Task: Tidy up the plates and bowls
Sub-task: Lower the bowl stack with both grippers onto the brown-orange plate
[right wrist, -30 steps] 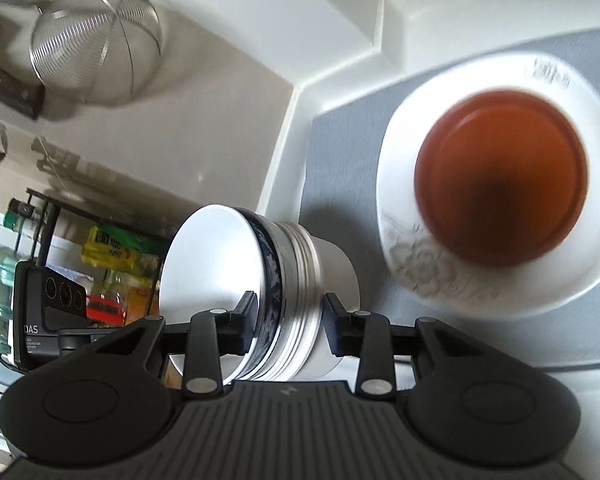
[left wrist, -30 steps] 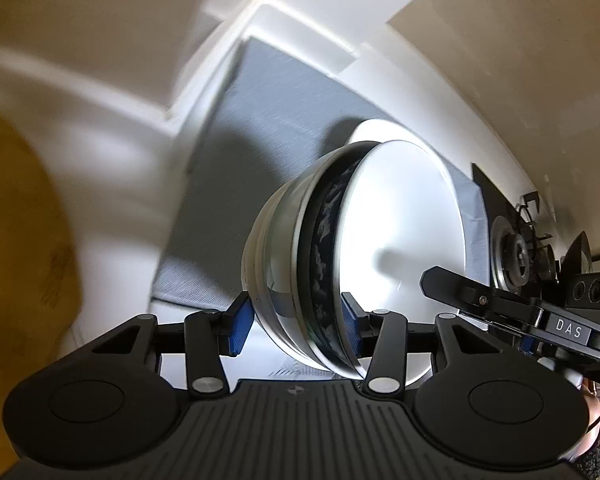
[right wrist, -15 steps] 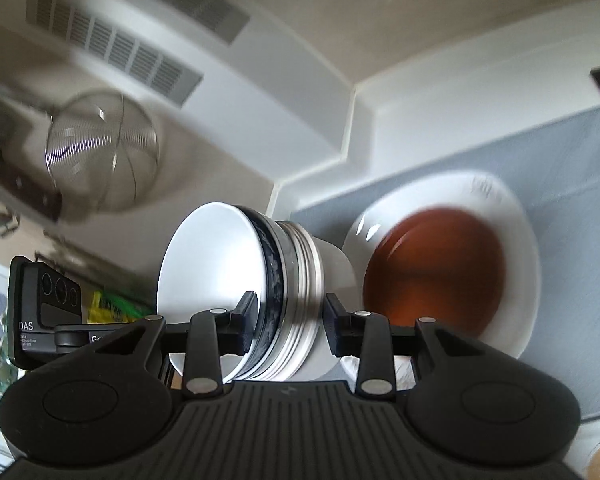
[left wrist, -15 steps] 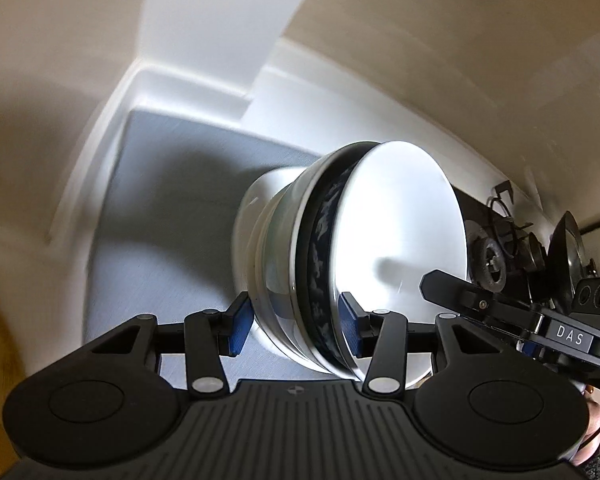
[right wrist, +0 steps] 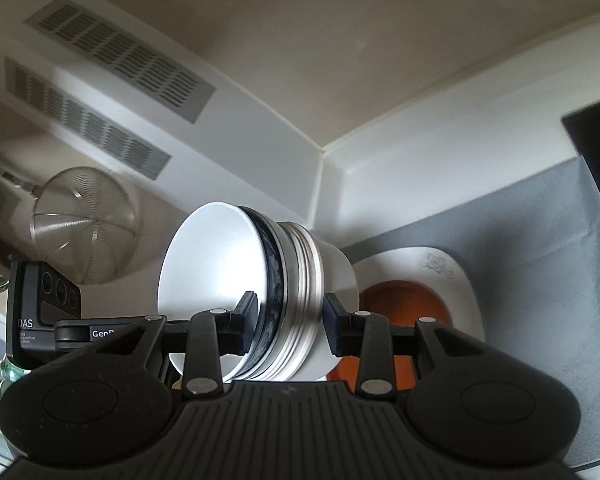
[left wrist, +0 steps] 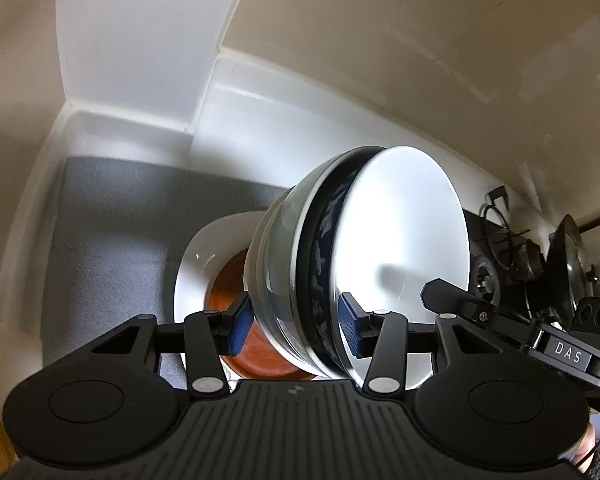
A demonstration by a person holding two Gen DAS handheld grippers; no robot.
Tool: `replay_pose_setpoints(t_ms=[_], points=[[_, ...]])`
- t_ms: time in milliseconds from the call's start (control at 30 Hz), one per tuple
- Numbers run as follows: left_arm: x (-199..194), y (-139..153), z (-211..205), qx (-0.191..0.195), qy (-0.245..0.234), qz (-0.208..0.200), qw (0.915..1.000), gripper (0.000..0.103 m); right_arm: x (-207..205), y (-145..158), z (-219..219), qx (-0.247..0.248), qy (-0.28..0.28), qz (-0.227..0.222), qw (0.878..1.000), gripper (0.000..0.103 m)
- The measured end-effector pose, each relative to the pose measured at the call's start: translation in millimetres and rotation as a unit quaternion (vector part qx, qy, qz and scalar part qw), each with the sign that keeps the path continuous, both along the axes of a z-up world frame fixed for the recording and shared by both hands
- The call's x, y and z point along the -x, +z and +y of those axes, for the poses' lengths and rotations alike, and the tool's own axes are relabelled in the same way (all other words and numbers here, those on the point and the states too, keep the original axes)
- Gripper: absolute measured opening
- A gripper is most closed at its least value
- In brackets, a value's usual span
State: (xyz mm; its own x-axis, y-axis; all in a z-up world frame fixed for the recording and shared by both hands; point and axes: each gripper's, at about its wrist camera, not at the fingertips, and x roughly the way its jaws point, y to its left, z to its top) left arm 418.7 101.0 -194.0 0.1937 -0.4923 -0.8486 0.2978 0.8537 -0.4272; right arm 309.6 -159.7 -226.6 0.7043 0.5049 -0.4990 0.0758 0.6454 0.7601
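1. Left claw (left wrist: 296,326): jaws partly apart, blue pads pressed on either side of the stack of bowls (left wrist: 352,264), which it holds tipped on its side, clear of the tabletop (left wrist: 260,120)
2. Right claw (right wrist: 290,322): jaws partly apart, clamped on the same stack of bowls (right wrist: 260,300) from the opposite side; the two claws carry it between them
3. Stack of bowls: several nested bowls, a white one innermost with its mouth turned sideways, then one with a dark blue pattern, then grey and white rims
4. White plate (left wrist: 196,264) with an orange-brown plate (left wrist: 230,292) lying in it: flat on the grey mat (left wrist: 112,240), directly beneath and behind the held stack, which hides much of both
5. In the right wrist view the white plate (right wrist: 452,276) shows a faint floral print at its far rim, and the orange-brown plate (right wrist: 404,300) is partly covered by the claw's finger
6. Grey mat (right wrist: 540,260): covers the white tabletop up to the corner of the raised back edge
7. Wire mesh strainer (right wrist: 84,220): hangs on the wall, below two ventilation grilles (right wrist: 112,72)
8. Gas burner (left wrist: 500,264) and a dark pan (left wrist: 572,264): at the far right in the left wrist view, beyond the stack
9. The other claw's body, marked "DAS", crosses each view's lower edge beside the stack
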Motion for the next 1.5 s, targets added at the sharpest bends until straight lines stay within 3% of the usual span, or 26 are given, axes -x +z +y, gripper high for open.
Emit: replay_pose_setpoints(t_ms=[267, 467, 633, 800, 933, 1000, 1067, 1100, 1133, 1200, 1267, 1333, 1433, 1500], points=[[-4, -50, -8, -0.017, 0.002, 0.036, 0.9992, 0.049, 0, -50, -1, -0.008, -0.007, 0.038, 0.999, 0.039], [-7, -73, -13, -0.026, 0.002, 0.04, 0.9989, 0.049, -4, -73, -1, -0.006, -0.009, 0.058, 0.998, 0.04], [0, -86, -21, -0.027, 0.0, 0.027, 0.9993, 0.049, -2, -84, -1, -0.003, -0.014, 0.06, 0.998, 0.04], [11, -85, -33, -0.052, -0.014, -0.014, 0.9985, 0.049, 1, -93, 2, 0.004, -0.019, 0.064, 0.998, 0.039], [16, -90, -31, -0.041, -0.011, -0.018, 0.9989, 0.046, 9, -96, 2, 0.002, -0.041, 0.074, 0.996, 0.036], [24, -83, -28, -0.045, -0.008, -0.044, 0.998, 0.049, 14, -88, 6, 0.028, -0.051, 0.083, 0.995, 0.037], [35, -69, -28, -0.058, -0.007, -0.092, 0.994, 0.062, 21, -71, 15, 0.084, -0.057, 0.08, 0.992, 0.038], [41, -62, -28, -0.066, -0.006, -0.113, 0.9914, 0.074, 24, -63, 21, 0.109, -0.058, 0.079, 0.989, 0.04], [47, -54, -29, -0.078, -0.005, -0.133, 0.988, 0.081, 28, -57, 26, 0.132, -0.062, 0.083, 0.986, 0.045], [61, -41, -29, -0.096, -0.002, -0.167, 0.9813, 0.081, 38, -42, 38, 0.184, -0.068, 0.089, 0.976, 0.048], [74, -29, -26, -0.1, 0.002, -0.177, 0.9791, 0.081, 49, -30, 52, 0.236, -0.072, 0.097, 0.964, 0.058], [89, -17, -22, -0.098, 0.011, -0.177, 0.9792, 0.084, 61, -20, 64, 0.264, -0.074, 0.106, 0.956, 0.058], [111, 5, -17, -0.097, 0.027, -0.176, 0.9792, 0.088, 77, -4, 80, 0.272, -0.059, 0.126, 0.952, 0.06], [132, 23, -15, -0.105, 0.042, -0.174, 0.9783, 0.091, 91, 10, 88, 0.269, -0.047, 0.119, 0.955, 0.068]])
